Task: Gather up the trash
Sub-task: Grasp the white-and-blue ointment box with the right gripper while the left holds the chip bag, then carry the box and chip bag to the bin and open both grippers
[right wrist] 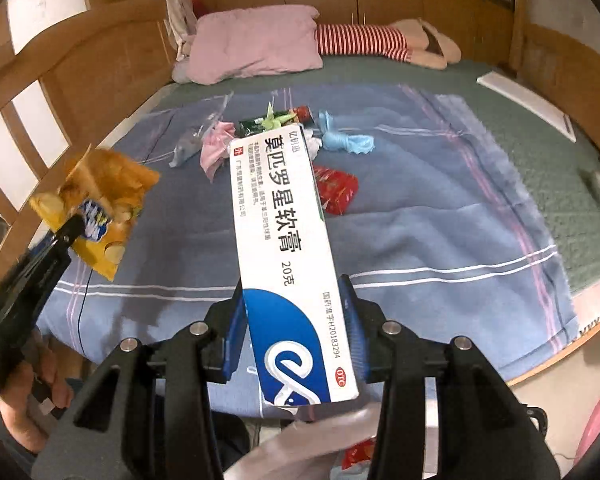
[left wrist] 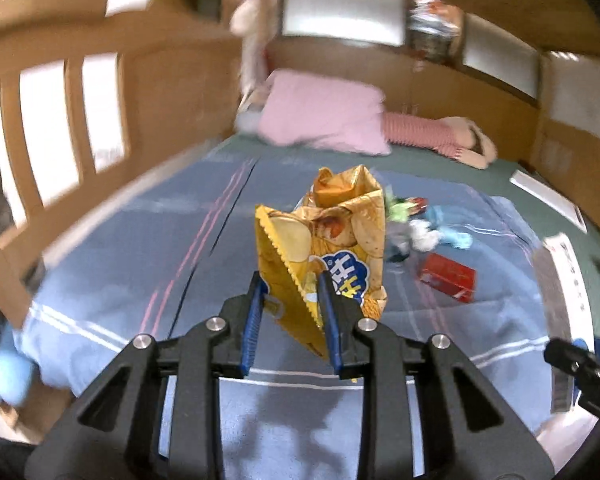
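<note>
while the left gripper point(left wrist: 292, 292) is clamped on a yellow chip bag point(left wrist: 332, 240) and the right gripper point(right wrist: 296, 312) on a white and blue ointment box point(right wrist: 284, 240), both hang above the blue blanket point(right wrist: 420, 232). more litter, including a red wrapper point(right wrist: 338, 190), lies mid-blanket. best to keep both grips firm and carry each piece clear of the blanket before letting go.

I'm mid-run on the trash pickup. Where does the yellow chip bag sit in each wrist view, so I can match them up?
Left wrist view: the yellow chip bag is dead centre, pinched in the left claw, lifted above the blue blanket.
Right wrist view: the bag is at the left edge, on the tip of the left claw.
Shared landmark: the red packet on the blanket.
</note>
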A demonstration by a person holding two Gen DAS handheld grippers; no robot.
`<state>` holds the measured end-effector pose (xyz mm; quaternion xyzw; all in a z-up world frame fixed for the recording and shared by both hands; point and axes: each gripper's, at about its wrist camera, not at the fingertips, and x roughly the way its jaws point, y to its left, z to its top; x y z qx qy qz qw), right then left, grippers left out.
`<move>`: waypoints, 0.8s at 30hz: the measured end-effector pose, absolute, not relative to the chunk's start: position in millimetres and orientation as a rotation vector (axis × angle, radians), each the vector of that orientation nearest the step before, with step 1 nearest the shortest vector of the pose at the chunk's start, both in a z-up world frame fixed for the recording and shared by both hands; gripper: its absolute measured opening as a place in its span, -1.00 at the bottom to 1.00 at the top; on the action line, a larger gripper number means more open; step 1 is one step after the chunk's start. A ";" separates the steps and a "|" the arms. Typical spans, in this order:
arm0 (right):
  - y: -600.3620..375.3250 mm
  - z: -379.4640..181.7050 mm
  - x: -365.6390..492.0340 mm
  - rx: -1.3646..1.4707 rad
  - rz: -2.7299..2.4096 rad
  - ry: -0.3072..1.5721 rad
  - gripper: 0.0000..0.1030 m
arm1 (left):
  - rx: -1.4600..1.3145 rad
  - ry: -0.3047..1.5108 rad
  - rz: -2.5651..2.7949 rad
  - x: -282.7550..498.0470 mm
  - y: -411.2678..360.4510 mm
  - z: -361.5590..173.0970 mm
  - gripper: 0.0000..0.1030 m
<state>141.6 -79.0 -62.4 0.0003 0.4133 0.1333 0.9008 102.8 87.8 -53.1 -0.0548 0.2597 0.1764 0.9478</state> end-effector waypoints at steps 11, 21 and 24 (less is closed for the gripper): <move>-119.2 -27.7 88.0 0.049 0.286 0.785 -0.15 | -0.091 0.516 0.269 54.5 46.8 -12.2 -0.45; -147.4 -12.3 45.9 0.022 0.263 0.749 -0.15 | -0.105 0.505 0.147 17.1 19.3 1.5 -0.45; -161.2 -23.4 34.5 0.012 0.236 0.795 -0.15 | -0.166 0.535 0.059 14.9 20.5 -1.0 -0.45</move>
